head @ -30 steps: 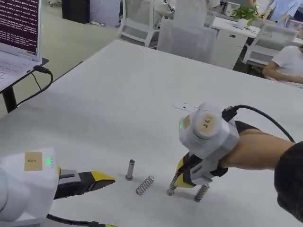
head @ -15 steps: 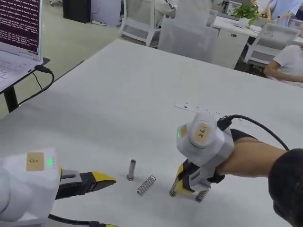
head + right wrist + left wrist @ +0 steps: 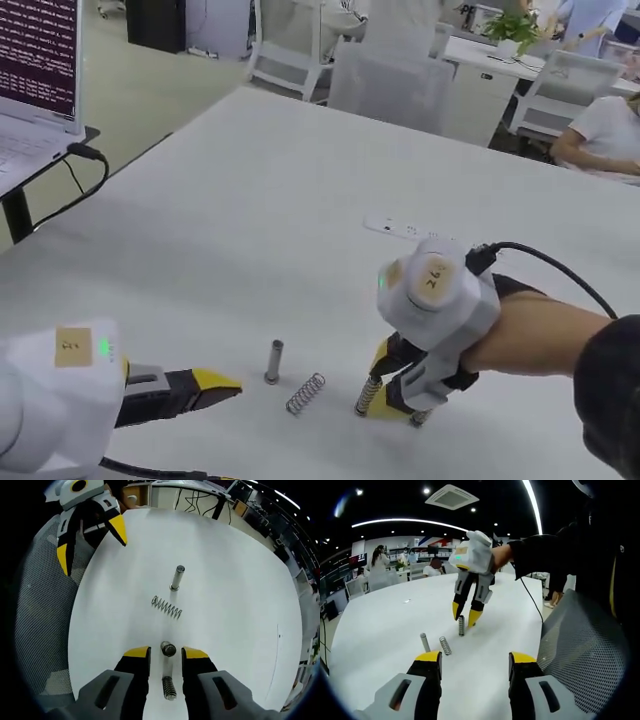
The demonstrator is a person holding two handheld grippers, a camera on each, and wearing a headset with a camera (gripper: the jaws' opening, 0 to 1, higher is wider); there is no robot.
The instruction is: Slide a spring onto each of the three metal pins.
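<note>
A bare metal pin (image 3: pixel 273 361) stands upright on the white table (image 3: pixel 300 200), with a loose spring (image 3: pixel 305 393) lying just right of it. My right gripper (image 3: pixel 393 397) points down over a pin wearing a spring (image 3: pixel 367 395). In the right gripper view its jaws (image 3: pixel 166 654) stand on either side of that pin's top (image 3: pixel 168 649) with a small gap each side. A second sprung pin (image 3: pixel 168 687) sits further back between the fingers. My left gripper (image 3: pixel 475 661) hovers open and holds nothing, short of the bare pin (image 3: pixel 425 642) and the loose spring (image 3: pixel 444 645).
A laptop (image 3: pixel 40 60) with a cable sits on a side stand at the far left. Office chairs (image 3: pixel 385 85) and desks with people stand beyond the table's far edge. A small white label (image 3: pixel 392 228) lies on the table behind the right gripper.
My right gripper has sunk a little over the two sprung pins, and the right-hand one is now mostly hidden behind it. The left gripper, bare pin and loose spring have stayed put.
</note>
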